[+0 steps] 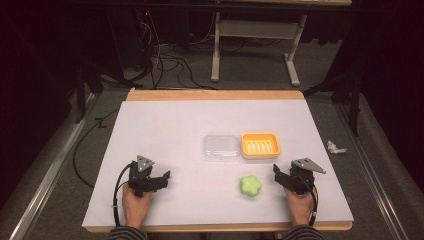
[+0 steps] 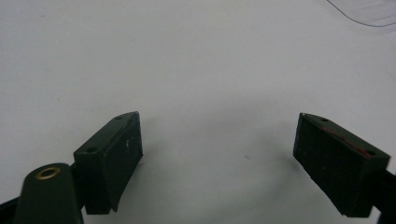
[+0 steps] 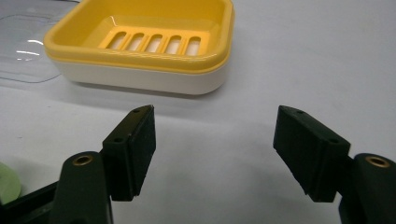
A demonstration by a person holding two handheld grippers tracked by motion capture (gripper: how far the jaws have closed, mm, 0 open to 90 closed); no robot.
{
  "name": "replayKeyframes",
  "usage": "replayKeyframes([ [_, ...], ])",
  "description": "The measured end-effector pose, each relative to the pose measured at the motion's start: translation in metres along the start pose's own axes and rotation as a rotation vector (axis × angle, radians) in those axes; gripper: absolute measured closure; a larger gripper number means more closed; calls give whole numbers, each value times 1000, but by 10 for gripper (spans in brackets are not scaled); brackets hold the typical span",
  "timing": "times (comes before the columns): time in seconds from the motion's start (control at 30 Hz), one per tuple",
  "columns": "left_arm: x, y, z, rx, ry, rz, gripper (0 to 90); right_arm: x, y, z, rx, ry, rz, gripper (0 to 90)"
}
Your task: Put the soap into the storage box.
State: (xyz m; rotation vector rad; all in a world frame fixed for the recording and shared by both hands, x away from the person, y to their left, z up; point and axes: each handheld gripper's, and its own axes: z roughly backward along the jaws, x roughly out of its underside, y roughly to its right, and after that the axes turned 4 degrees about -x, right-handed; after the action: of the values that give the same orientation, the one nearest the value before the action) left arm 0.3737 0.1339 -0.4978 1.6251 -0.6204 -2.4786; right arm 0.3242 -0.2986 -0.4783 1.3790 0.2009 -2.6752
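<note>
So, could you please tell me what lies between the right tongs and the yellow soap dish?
Nothing: in the right gripper view, bare white table runs from the open right tongs to the yellow soap dish.

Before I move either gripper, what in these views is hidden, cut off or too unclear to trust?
- Green soap: right gripper view, cut off by the left edge and the gripper's body; its shape shows in the high view.
- Clear lid: left gripper view, just a corner, cut by the top edge.
- Yellow soap dish: whether water or residue lies under the slotted insert is hidden.
- White scrap on the floor: high view, too small to identify.
</note>
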Motion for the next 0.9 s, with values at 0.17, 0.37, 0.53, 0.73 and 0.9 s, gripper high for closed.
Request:
replayKeyframes([
  [0.17,1,0,-1,-4,-8,-10,163,1,1,1,16,13,-5,280],
  [0.37,2,1,-1,-12,-17,-28,163,0,5,0,-12,2,-39,270],
  [0.53,1,1,0,-2,-10,-19,162,-1,4,-2,-8,-16,-33,194],
  [0.73,1,1,-1,-3,-14,-22,162,-1,5,-2,-20,-28,-34,178],
  [0.9,2,1,-1,-9,-19,-26,162,-3,4,-4,-11,-49,-20,188],
])
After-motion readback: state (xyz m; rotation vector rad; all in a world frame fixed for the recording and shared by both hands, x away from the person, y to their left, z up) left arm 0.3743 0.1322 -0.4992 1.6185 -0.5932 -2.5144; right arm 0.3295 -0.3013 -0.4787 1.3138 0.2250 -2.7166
